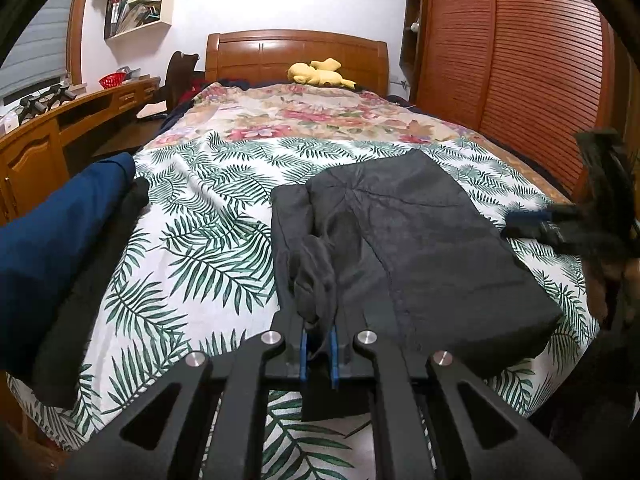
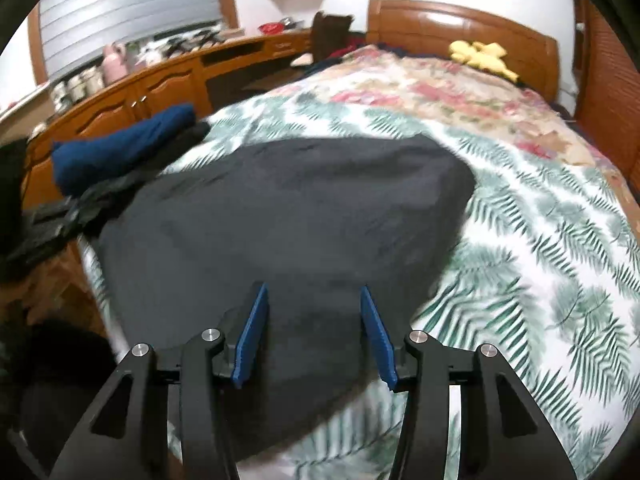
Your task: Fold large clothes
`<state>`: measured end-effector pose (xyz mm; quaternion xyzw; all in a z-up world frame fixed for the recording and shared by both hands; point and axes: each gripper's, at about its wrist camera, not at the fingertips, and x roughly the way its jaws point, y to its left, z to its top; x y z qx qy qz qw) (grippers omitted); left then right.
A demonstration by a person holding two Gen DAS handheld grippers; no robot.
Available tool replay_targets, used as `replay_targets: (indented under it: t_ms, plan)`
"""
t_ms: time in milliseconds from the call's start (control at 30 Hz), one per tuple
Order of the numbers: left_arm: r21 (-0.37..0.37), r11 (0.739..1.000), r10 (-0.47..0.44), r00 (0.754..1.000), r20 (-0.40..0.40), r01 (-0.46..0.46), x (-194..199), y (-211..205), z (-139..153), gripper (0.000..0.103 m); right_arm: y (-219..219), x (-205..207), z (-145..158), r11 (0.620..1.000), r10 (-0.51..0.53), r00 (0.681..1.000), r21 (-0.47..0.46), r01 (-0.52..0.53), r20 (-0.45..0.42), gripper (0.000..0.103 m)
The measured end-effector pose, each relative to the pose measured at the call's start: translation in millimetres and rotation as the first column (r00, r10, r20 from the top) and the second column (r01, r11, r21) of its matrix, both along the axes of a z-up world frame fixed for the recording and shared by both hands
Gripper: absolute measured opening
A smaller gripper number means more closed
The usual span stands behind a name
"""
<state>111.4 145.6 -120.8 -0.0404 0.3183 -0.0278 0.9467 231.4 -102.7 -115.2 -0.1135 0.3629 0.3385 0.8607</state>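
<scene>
Left claw: our left claw (image 1: 318,346) is nearly closed, its blue pads pinching a bunched fold of the dark garment (image 1: 420,248) right at the tips.
Right claw: our right claw (image 2: 316,336) stands wide apart and grips nothing; the garment (image 2: 280,232) lies under and ahead of it.
Garment place: it lies on the bed's leaf-print cover (image 1: 192,248), just ahead of both claws, partly folded into a thick slab.
Long axis: we judge it runs away from the left claw toward the headboard (image 1: 296,54), slanted a little leftward, with the near end by the bed's foot.
Risk: the pinched bunch is small, so a pull may drag one layer only and undo the slab.
Cause: an uneven lift, since only one claw has hold.
Nearby: a blue cloth pile (image 1: 60,224) lies left of the left claw, well apart.
</scene>
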Motion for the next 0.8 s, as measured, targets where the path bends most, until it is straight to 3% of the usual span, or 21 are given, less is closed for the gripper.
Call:
replay_targets:
  t_ms: [100, 267, 367, 500, 800]
  plan:
    - [0.011, 1.0, -0.002, 1.0, -0.009, 0.002, 1, -2, -3, 0.007, -1, 31, 1, 0.999, -0.048, 0.998, -0.014, 0.049, 0.036, 0.05]
    - [0.019, 1.0, -0.007, 1.0, -0.02, 0.007, 3, -3, -6, 0.007, 3, 93, -15, 0.99, -0.135, 0.991, -0.036, 0.135, 0.023, 0.052]
    - [0.013, 1.0, -0.007, 1.0, -0.025, 0.008, 3, -2, -7, 0.01, 2, 131, -36, 0.983, -0.18, 0.983, -0.05, 0.178, -0.025, 0.063]
    - [0.024, 1.0, -0.007, 0.999, -0.039, 0.008, 3, -4, -4, 0.012, -11, 143, -51, 0.982, -0.182, 0.981, 0.027, 0.185, -0.073, 0.073]
    - [0.043, 0.999, 0.015, 0.999, -0.036, -0.014, -29, 1, 10, 0.035, -8, 143, -56, 0.99, -0.142, 0.987, 0.004, 0.142, -0.082, 0.075]
